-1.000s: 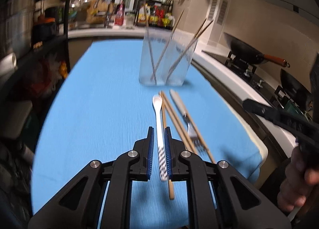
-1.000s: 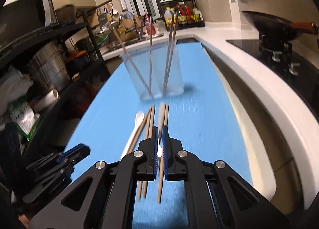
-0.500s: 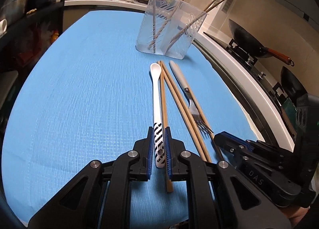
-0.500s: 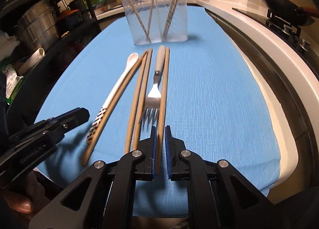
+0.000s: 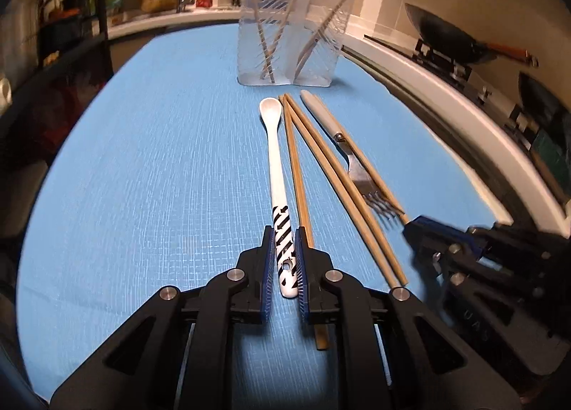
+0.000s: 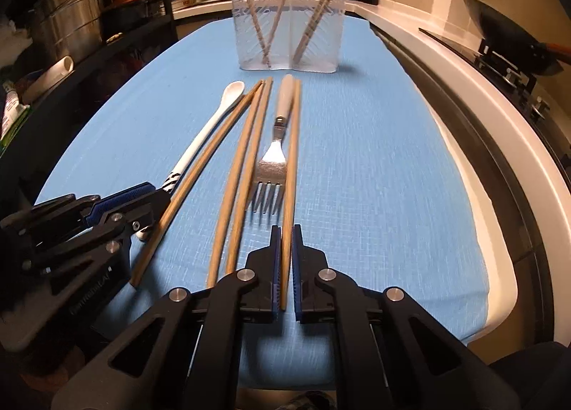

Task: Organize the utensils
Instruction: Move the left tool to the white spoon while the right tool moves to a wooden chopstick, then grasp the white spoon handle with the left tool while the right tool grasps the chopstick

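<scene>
On the blue cloth [image 5: 160, 160] lie a white spoon [image 5: 274, 145] with a black-striped handle, a fork [image 6: 273, 160] and several wooden chopsticks [image 6: 249, 145]. My left gripper [image 5: 284, 231] is shut on the striped end of the spoon's handle. My right gripper [image 6: 284, 229] has its jaws closing on the near end of the rightmost chopstick [image 6: 293, 145], which lies beside the fork, and the pads press on it. A clear plastic holder [image 6: 289, 17] with several chopsticks stands behind the row. Each gripper shows in the other's view: the right gripper [image 5: 417, 228], the left gripper [image 6: 142, 195].
A white counter edge [image 6: 481, 88] runs along the right of the cloth, with a stove and a dark wok [image 5: 449, 42] beyond it. A dark shelf with steel pots [image 6: 64, 24] stands on the left. Bottles and a sink area sit at the back.
Both grippers have come down and drawn back to the near ends of the utensils. The left now grips the spoon's striped end. The right has closed on the chopstick.
</scene>
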The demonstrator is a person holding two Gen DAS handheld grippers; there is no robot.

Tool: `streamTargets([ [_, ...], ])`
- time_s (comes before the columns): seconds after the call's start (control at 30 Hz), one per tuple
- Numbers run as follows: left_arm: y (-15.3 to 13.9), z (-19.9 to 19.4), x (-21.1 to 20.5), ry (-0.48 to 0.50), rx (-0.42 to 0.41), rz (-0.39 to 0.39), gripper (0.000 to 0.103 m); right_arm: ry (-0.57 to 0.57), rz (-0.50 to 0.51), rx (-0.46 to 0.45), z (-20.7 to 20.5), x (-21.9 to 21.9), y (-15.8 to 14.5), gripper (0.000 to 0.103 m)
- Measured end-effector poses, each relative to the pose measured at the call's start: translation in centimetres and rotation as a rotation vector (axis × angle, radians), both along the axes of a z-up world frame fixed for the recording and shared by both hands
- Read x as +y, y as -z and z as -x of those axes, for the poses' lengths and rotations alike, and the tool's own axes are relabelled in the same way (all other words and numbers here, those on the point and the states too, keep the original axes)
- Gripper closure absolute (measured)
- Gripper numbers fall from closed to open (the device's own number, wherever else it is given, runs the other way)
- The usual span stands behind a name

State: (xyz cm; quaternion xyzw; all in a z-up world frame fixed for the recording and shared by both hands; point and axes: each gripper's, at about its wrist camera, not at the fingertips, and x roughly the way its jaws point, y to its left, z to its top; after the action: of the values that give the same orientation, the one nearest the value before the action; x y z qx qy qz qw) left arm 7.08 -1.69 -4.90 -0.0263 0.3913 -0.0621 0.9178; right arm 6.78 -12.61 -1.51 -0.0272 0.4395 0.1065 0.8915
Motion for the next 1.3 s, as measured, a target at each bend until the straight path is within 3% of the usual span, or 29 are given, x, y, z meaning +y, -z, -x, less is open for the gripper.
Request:
streamTargets([
  [0.2, 0.1, 1.1, 0.0, -0.078, -0.062, -0.127, 0.092, 0.12, 0.034, -0.013, -0.5, -2.1, 0.1, 0.098],
  [0.37, 0.1, 1.6, 1.9, -0.18, -0.08, -0.078, 0.092, 0.12, 0.031, -0.007, -0.7, -2.0, 0.2, 0.096],
  [0.57, 0.1, 1.2, 2.4, -0.184, -0.081, -0.047, 0.092, 0.103, 0.024, -0.01, -0.6, -1.6, 0.1, 0.095],
  [1.3, 0.2, 1.1, 2.1, -0.18, -0.084, -0.053, 0.092, 0.098, 0.032, -0.018, -0.7, -1.4, 0.1, 0.097],
])
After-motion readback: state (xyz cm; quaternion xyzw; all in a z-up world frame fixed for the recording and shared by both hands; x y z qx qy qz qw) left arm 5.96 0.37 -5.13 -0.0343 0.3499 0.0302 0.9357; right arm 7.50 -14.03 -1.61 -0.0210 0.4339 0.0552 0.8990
